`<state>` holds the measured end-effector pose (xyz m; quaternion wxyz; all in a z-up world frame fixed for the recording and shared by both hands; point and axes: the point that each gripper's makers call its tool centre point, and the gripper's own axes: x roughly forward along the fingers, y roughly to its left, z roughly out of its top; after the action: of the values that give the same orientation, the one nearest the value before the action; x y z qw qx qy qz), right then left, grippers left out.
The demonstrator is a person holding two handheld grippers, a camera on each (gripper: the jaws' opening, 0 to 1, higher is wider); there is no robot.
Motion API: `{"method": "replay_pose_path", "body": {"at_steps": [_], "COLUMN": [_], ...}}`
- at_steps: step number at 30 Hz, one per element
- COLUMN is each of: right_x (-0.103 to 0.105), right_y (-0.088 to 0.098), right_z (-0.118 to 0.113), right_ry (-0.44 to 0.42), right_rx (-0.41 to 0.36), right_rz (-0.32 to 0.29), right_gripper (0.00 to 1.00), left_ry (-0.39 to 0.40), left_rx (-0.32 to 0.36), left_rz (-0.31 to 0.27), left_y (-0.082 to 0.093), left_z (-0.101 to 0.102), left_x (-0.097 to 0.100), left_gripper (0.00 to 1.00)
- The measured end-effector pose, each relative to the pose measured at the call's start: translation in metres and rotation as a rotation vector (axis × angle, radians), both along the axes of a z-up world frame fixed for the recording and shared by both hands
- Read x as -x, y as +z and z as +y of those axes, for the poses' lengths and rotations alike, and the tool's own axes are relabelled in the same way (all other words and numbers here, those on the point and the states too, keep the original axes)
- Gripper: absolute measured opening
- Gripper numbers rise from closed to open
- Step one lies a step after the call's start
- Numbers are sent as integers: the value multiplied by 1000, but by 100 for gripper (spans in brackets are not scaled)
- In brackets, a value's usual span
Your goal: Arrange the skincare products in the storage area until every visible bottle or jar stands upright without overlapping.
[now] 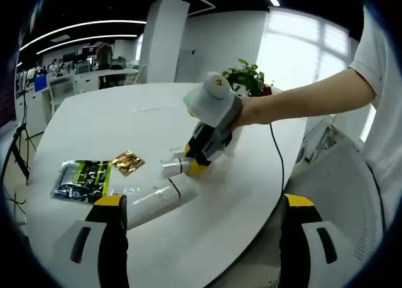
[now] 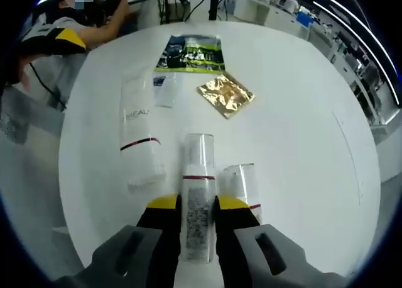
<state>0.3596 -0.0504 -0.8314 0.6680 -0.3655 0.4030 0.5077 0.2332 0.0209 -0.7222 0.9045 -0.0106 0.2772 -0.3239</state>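
Observation:
A slim white bottle [image 2: 198,200] with a clear cap points away from me, and my right gripper [image 2: 198,205] is shut on its body. The left gripper view shows that bottle [image 1: 171,168] horizontal, low over the white table [image 1: 113,121], held by the right gripper [image 1: 190,164] in a person's hand. A short clear-capped bottle [image 2: 242,184] lies just right of it. A white tube [image 2: 139,137] with a dark band lies flat to the left; the tube [image 1: 157,200] sits just beyond my left gripper's [image 1: 202,203] wide-apart, empty jaws.
A green-black sachet [image 2: 191,52], a gold sachet [image 2: 226,94] and a small clear sachet [image 2: 164,87] lie flat beyond the bottles. The round table's edge [image 1: 251,238] curves close below. A potted plant [image 1: 248,77] stands at the far rim. Desks and a person sit behind.

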Motion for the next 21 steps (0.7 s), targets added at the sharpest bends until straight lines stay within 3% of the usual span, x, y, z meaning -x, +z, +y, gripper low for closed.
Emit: {"method": "replay_pose_path", "body": {"at_steps": [14,21], "right_x": [3,7], "right_y": [13,34], "right_z": [0,-7], "right_ry": [-60,-111], "right_rx": [-123,-224], "right_rz": [12,11], "right_gripper": [19,19], "left_ry": [-7,-17], "left_rx": [7,17], "left_rz": [-11,-16], "left_y": [4,9], "left_z": [-4,-9], "left_x": [1,3], "left_gripper": [94,94]}}
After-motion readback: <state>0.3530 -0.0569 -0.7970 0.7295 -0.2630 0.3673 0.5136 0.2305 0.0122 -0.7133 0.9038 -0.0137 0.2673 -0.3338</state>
